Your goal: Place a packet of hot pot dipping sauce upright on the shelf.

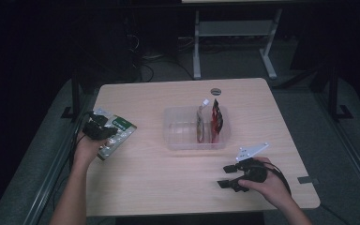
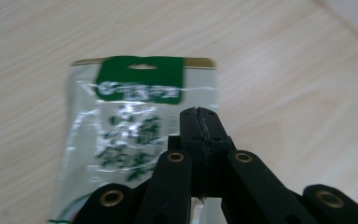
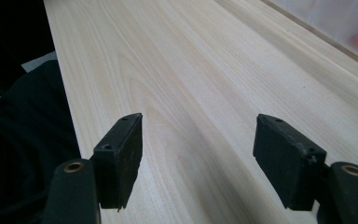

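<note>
— Where is the green-labelled snack packet [image 2: 135, 121] found?

— At the counter's [image 1: 168, 183] left edge, pinched at its lower end by the clenched jaws of the left gripper [image 2: 200, 135].

— And the right gripper [image 1: 228, 176]?

— Held near the front right corner, jaws released over bare wood, well apart from the clear bin [image 1: 178, 140] where two packets are stood.

Bare table [image 1: 168, 173] between grippers; clear bin [image 1: 178, 136] mid-table.

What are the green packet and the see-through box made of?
The green packet looks like thin glossy plastic film: it crinkles and shines, clear below its green top. The box seems to be clear, stiff plastic: you can see the table through its walls.
</note>
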### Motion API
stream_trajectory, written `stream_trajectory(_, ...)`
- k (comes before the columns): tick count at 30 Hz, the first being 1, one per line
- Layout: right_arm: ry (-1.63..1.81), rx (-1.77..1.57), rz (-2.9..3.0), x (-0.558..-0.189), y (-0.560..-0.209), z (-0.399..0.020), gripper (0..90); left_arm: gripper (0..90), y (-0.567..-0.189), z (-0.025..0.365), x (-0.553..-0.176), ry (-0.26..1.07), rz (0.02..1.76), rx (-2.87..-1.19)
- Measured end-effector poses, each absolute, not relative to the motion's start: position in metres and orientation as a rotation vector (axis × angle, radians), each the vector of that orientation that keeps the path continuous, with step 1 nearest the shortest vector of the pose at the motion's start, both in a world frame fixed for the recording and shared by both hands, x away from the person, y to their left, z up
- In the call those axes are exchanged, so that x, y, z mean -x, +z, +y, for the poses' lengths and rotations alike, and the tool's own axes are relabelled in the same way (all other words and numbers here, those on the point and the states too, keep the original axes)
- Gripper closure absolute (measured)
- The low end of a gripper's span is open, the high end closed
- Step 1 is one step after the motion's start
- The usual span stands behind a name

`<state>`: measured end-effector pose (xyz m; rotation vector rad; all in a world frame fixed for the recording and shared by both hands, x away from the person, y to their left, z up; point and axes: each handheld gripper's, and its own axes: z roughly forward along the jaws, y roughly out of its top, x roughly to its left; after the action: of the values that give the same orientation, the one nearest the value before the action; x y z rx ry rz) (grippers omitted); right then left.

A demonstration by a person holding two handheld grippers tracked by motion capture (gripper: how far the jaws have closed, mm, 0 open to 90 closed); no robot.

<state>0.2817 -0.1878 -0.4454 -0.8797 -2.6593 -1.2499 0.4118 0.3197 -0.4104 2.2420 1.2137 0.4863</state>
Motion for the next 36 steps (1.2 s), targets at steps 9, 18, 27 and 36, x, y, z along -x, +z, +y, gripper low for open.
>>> stream_trajectory(9,-1.238,0.893,-2.659,-0.283,-0.446,-0.19,32.7,89.8,-0.416,0.355,-0.432,0.578,1.411,-2.17)
stream_trajectory(18,-1.215,0.882,-2.669,-0.283,-0.447,-0.189,32.8,89.8,-0.428,0.379,-0.439,0.598,1.525,-2.134)
stream_trajectory(27,-1.208,0.879,-2.666,-0.282,-0.448,-0.188,32.9,89.8,-0.44,0.378,-0.444,0.586,1.553,-2.168)
stream_trajectory(36,-1.199,0.876,-2.674,-0.282,-0.448,-0.188,33.1,89.8,-0.437,0.362,-0.438,0.576,1.462,-2.231)
